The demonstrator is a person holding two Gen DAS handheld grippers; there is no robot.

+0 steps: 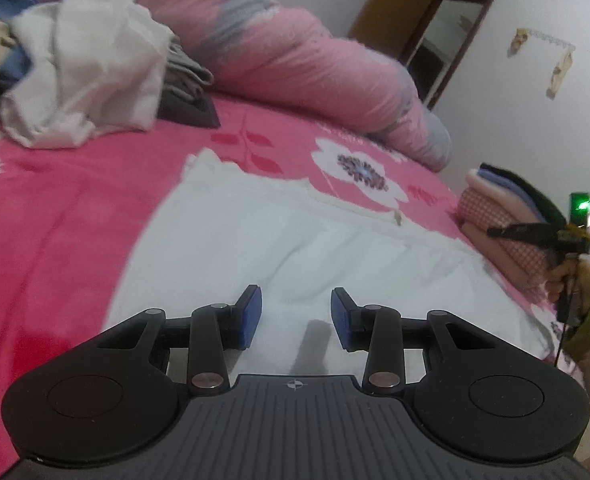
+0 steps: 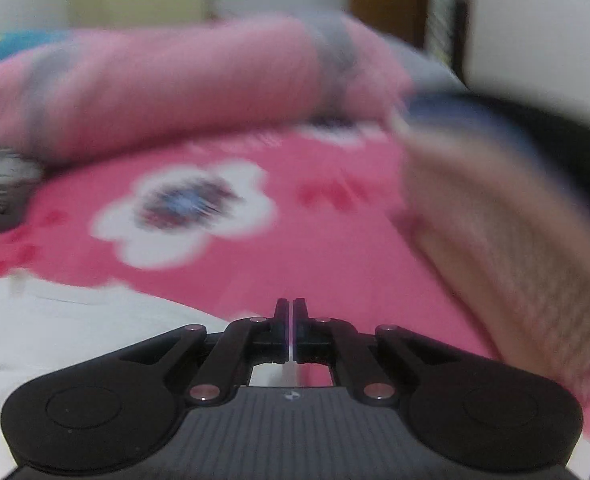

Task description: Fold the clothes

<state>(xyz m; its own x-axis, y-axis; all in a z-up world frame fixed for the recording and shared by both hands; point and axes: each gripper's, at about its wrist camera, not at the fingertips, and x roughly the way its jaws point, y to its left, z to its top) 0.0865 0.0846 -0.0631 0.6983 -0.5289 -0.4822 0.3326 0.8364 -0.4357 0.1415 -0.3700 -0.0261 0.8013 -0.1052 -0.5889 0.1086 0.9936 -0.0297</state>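
- Left wrist view: the left gripper (image 1: 296, 316) hangs over a white garment (image 1: 279, 240) spread flat on a pink flowered bedsheet (image 1: 67, 220); its blue pads (image 1: 251, 320) stand apart with nothing between them, only white cloth showing beneath the gap.
- The garment runs from the pads toward 12 and 2 o'clock; its far edge lies at about 12 o'clock, its left edge at 10 o'clock, and beyond both there is bare sheet.
- At 10 to 11 o'clock, well apart from the gripper, sits a crumpled white cloth (image 1: 83, 76) on a heap with grey folded clothes (image 1: 187, 80) just beside it.
- A rolled pink quilt (image 1: 295, 52) walls off the far side from 11 to 1 o'clock.
- At 3 o'clock a stack of folded clothes (image 1: 499, 220) stands near the bed's right edge, close to the garment's right border; the right gripper (image 1: 567, 236), with a green light, shows there too.
- Right wrist view, blurred: the right gripper (image 2: 292, 320) has its jaws pressed together, and I see no cloth pinched.
- The white garment (image 2: 55, 332) lies at 9 o'clock, reaching under the gripper's left side; its edge runs just left of the fingertips.
- Open pink sheet (image 2: 335, 256) with a white flower lies at 12 o'clock; the folded stack (image 2: 515, 240) crowds 2 to 3 o'clock, and the quilt (image 2: 175, 80) closes the far side.
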